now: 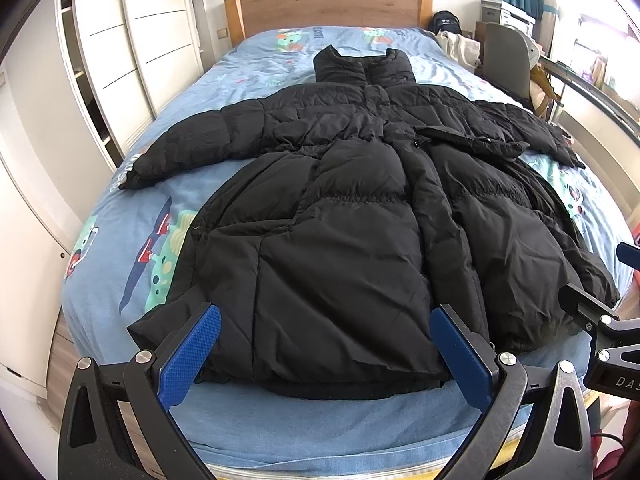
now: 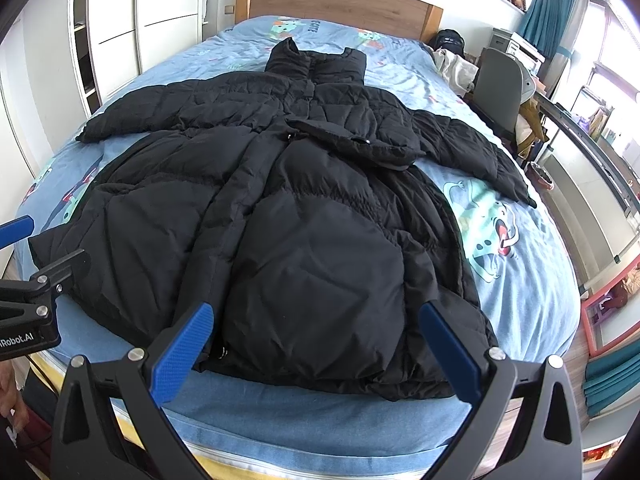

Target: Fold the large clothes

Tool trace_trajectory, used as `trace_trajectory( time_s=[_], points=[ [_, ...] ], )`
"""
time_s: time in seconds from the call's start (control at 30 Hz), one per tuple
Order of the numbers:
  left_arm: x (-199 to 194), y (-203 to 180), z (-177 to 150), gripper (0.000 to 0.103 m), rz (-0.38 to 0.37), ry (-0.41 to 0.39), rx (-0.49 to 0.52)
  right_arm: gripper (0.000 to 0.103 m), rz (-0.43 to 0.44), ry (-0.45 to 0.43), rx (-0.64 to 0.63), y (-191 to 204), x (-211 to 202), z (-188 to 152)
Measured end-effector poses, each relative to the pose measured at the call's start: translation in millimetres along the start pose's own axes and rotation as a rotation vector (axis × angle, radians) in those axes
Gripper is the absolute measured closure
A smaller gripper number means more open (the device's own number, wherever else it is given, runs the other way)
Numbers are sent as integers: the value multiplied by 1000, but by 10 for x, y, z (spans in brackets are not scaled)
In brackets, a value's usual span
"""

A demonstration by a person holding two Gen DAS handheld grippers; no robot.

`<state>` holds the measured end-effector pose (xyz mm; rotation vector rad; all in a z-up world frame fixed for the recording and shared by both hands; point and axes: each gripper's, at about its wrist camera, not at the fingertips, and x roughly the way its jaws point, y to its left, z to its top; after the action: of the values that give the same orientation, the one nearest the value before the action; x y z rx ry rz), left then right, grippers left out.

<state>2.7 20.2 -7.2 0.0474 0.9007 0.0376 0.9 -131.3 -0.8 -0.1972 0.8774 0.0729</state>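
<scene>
Left hand-held gripper (image 1: 326, 344): blue pads spread wide, nothing between them, poised over the near hem on the left half of the coat. Right hand-held gripper (image 2: 316, 342): likewise wide open and empty, over the near hem on the right half. Neither touches cloth, as far as the views show.

Black padded coat (image 1: 344, 208): lies front-up and full length on the bed (image 1: 132, 216), hem at the near edge, collar toward the far wooden headboard (image 1: 328, 4). Left sleeve (image 1: 192, 144) stretched out to the left, right sleeve (image 2: 476, 152) out to the right. A loose belt or flap (image 2: 360, 140) lies across the waist on the right side.

Progress, judged: garment spread flat, no fold made. Sleeves, sides and lengthwise folds all remain, so the task looks to be at its start.

Count: two hand-held grippers, one coat, two sleeves, one bed. Far right beside the bed: one grey chair (image 1: 506, 56) and a heap of pale cloth (image 1: 460, 48), not part of the work.
</scene>
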Motion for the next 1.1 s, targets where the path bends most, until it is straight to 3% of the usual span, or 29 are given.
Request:
trace_trajectory(
  time_s=[1.1],
  points=[
    [-5,66,-29,0,24,15,-26,0,7,-6,-51,153,-13,-8]
  ],
)
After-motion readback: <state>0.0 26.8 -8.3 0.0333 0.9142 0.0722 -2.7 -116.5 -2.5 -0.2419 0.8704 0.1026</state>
